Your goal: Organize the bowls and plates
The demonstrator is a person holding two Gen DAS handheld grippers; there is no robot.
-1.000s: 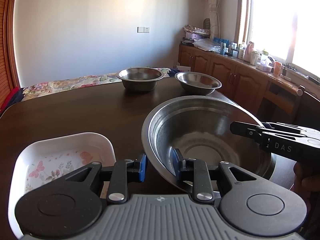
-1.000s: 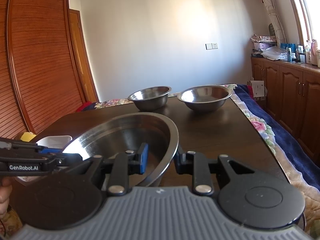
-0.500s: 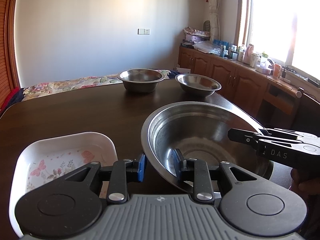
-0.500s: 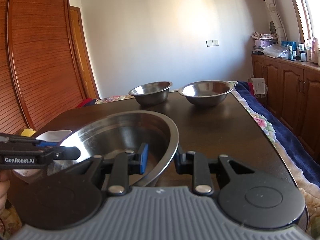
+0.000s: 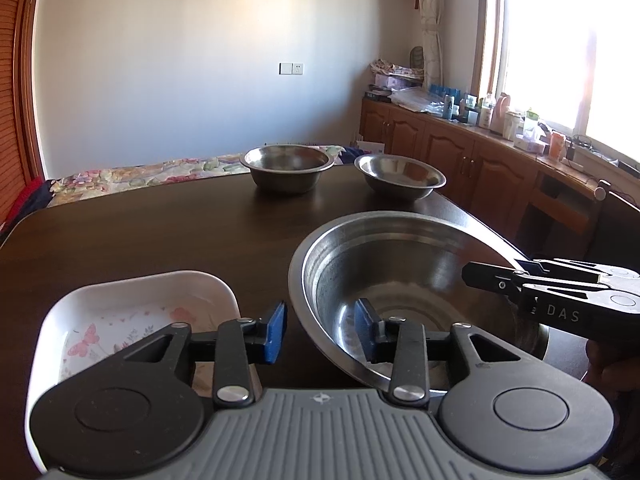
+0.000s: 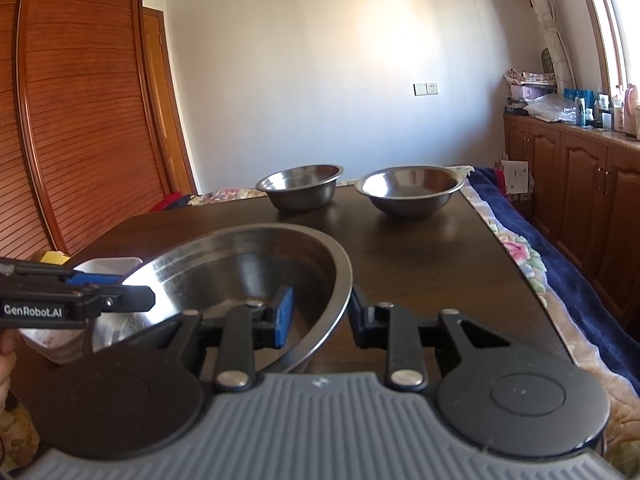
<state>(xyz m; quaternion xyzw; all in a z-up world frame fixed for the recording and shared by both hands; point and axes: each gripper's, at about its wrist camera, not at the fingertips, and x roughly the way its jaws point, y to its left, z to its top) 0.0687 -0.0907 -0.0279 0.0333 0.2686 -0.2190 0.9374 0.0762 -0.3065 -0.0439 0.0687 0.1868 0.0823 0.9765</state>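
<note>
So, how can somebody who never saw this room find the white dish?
On the dark wooden table, look at the near corner, left of the large steel basin. The white rectangular dish with rounded corners lies there; unlike the three steel vessels, it is white and printed with a butterfly and flowers.

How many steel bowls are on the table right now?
3. A large steel bowl sits nearest, its rim between both grippers' fingers. Two smaller ones stand at the far end: the far left bowl and the far right bowl. None seems hidden.

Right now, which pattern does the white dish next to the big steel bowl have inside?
Pink butterflies and small flowers on white, inside the white dish; the left wrist view shows it best.
</note>
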